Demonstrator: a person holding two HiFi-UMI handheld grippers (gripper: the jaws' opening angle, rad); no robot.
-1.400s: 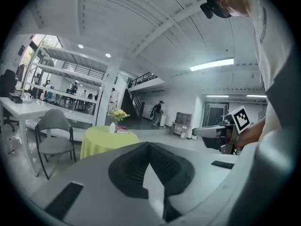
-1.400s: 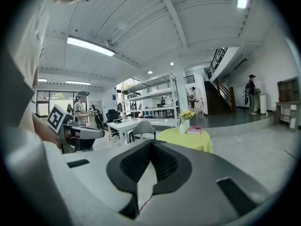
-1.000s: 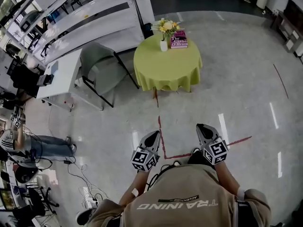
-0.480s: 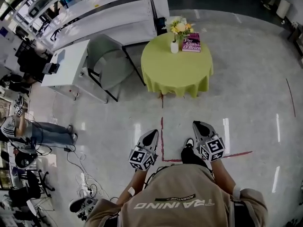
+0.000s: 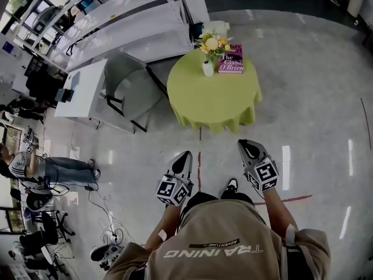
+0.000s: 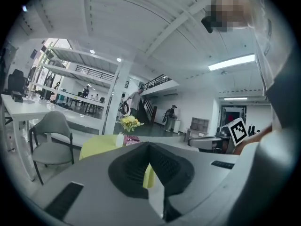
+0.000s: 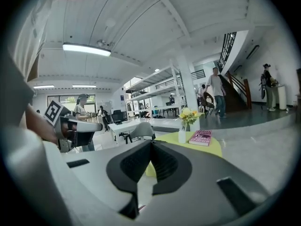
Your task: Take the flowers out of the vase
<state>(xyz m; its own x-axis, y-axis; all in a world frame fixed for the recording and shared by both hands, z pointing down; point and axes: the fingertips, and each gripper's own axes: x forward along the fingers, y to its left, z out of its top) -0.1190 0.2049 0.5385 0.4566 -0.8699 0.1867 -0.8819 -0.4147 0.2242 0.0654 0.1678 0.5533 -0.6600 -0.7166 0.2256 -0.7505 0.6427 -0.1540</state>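
Both grippers have drawn closer to the round desk since a second ago, and in the head view its near edge now lies just above their tips. On the left gripper (image 5: 185, 155) the fingers are pressed together with nothing between them. The fingers of the right gripper (image 5: 245, 144) also meet at the tips and hold nothing. A red tape line (image 5: 199, 174) runs along the floor between the two grippers. Above them at upper centre stands the desk (image 5: 213, 107) under a yellow-green cloth. At its far side a white vase (image 5: 208, 69) stands upright with the yellow flowers (image 5: 211, 42) still in it. A pink book (image 5: 231, 59) lies just right of the vase. A grey chair (image 5: 131, 89) stands left of the desk.
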